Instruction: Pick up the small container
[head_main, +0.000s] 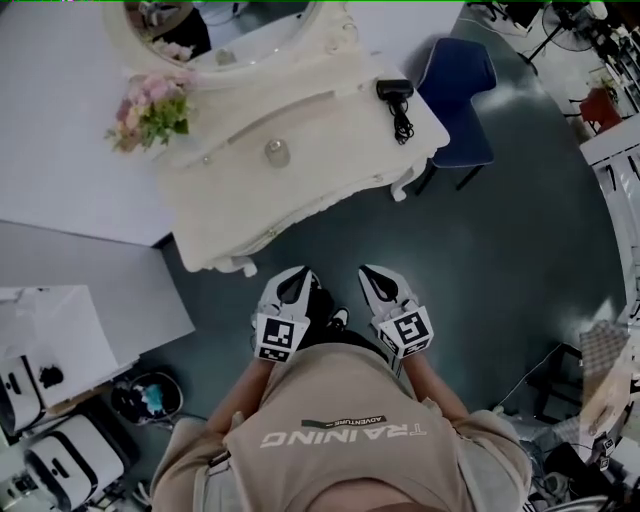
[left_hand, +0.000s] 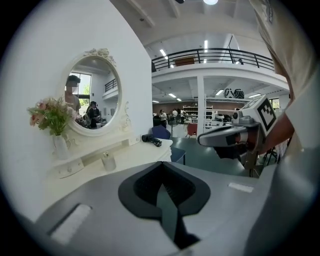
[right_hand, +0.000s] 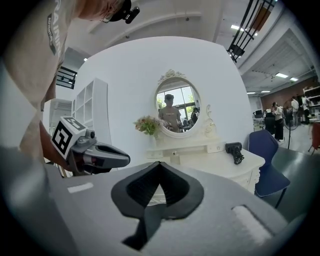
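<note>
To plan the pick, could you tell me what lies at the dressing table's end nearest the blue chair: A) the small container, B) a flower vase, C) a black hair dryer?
C: the black hair dryer lies at that end, beside the blue chair; the small container stands mid-table.

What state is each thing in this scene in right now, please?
left gripper: shut, holding nothing.
right gripper: shut, holding nothing.
small container: upright on the vanity, not held.
hair dryer: lying on the vanity top.
flowers: upright in their vase.
blue chair: standing beside the vanity.
</note>
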